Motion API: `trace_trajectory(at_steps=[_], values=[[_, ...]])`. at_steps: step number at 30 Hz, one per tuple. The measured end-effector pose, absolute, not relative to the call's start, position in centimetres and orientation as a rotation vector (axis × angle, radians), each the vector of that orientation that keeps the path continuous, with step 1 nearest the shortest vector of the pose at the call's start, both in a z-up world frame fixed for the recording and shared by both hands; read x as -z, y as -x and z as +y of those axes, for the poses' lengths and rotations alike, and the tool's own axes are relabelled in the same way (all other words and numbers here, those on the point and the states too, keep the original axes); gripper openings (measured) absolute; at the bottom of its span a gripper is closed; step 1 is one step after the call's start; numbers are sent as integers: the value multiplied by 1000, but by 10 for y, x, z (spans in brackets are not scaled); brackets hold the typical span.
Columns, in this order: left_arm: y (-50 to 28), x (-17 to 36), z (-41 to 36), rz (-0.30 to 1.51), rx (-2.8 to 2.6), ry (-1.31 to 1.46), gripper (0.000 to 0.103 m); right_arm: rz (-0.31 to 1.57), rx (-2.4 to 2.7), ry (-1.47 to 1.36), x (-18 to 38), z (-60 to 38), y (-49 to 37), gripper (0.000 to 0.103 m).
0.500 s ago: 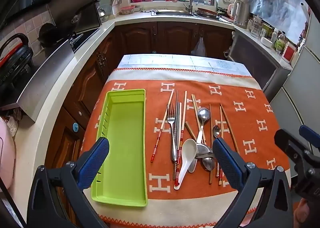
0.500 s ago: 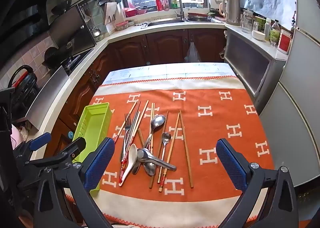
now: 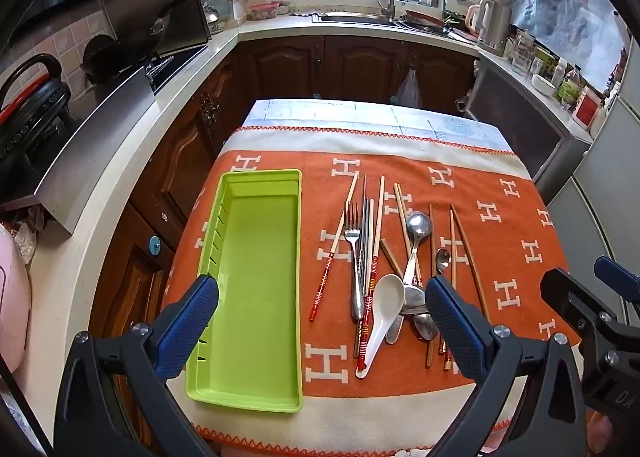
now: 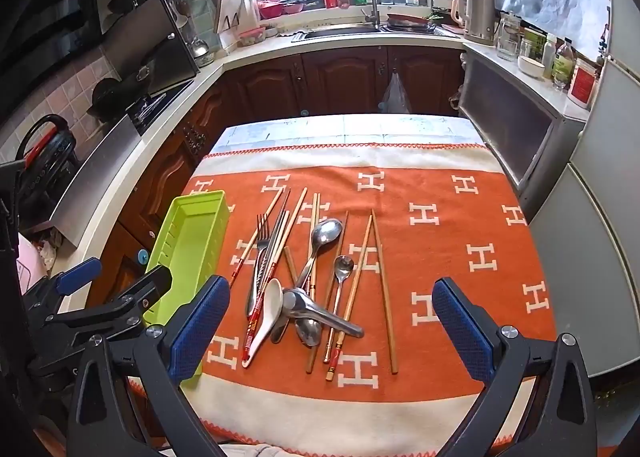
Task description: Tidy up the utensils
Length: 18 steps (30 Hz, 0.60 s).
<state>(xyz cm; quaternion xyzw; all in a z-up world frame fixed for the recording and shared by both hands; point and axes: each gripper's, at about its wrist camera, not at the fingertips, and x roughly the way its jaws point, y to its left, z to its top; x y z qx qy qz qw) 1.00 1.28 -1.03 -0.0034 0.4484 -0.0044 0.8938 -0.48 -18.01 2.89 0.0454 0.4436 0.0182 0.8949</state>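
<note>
We see both grippers held above the near edge of a table covered by an orange cloth patterned with white H shapes. The left gripper has its blue-padded fingers spread wide, holding nothing; in its own view one pad sits at 8 o'clock over the near left wall of the green tray, the other at 4 o'clock over the near ends of the utensil pile. The right gripper is likewise spread wide and holds nothing, its pads at 7 and 5 o'clock in its own view. The tray lies lengthwise at the left side of the cloth and contains no utensils. Just to its right, apart from it, lies the heap of utensils: a steel fork with tines pointing toward 12 o'clock, a white ceramic spoon with its bowl toward 12 o'clock, a large steel spoon crossing several chopsticks, and a small steel spoon. Red-tipped chopsticks lie nearest the tray; brown wooden chopsticks form a narrow V at the right of the pile. A steel ladle-like piece lies across the near ends of the spoons. In the right view, the left gripper appears at 8 o'clock, beside the tray.
</note>
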Motion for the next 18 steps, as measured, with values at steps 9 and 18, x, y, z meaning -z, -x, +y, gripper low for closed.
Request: trace_trajectory(at_steps=[9,18], values=[[-11,12,12,941,8,8,102,926,-42,-91,-28,-180,7,102],[-11,15,11,955,3,10,102,927,-42,-95,-28,-181,8,102]])
